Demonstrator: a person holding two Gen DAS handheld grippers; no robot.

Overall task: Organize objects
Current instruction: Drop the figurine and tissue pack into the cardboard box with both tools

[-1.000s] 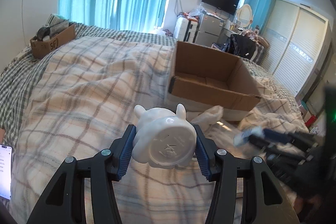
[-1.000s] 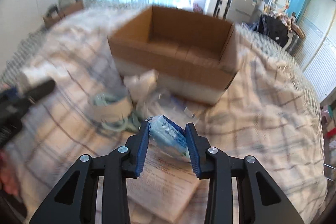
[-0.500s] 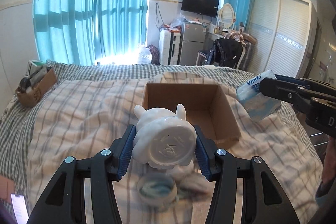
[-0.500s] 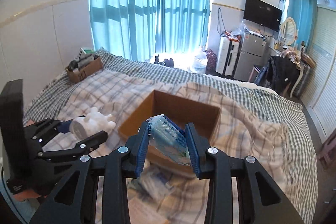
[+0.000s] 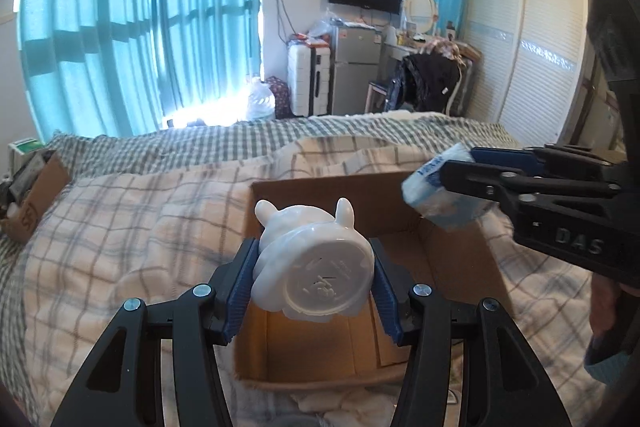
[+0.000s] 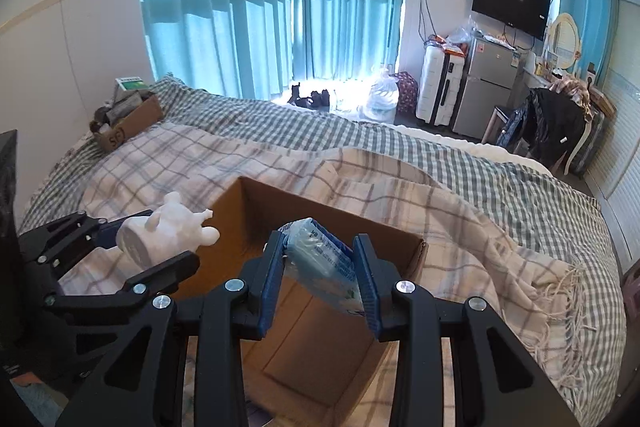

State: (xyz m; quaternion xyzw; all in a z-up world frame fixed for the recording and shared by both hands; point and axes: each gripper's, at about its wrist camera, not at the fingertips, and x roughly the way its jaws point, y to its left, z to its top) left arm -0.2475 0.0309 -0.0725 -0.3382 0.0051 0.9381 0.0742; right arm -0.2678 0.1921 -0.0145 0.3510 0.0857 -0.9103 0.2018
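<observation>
My left gripper (image 5: 312, 279) is shut on a white ceramic animal figurine (image 5: 316, 267), base toward the camera, held above the open cardboard box (image 5: 320, 359) on the bed. My right gripper (image 6: 320, 271) is shut on a blue-and-white tissue pack (image 6: 324, 263) and holds it over the same box (image 6: 320, 347). In the left wrist view the right gripper (image 5: 452, 175) with the pack (image 5: 440, 203) hangs over the box's right side. In the right wrist view the left gripper (image 6: 152, 239) with the figurine (image 6: 164, 235) is at the box's left rim.
The box sits on a plaid blanket (image 5: 120, 227) over a checked bed. A small cardboard box of items (image 6: 128, 123) stands at the bed's far left corner. A suitcase, fridge (image 6: 484, 87), chair with clothes and wardrobe stand beyond the bed.
Both grippers have moved forward over the open box, each still holding its item. The items that lay on the bed in front of the box have dropped out of view.
</observation>
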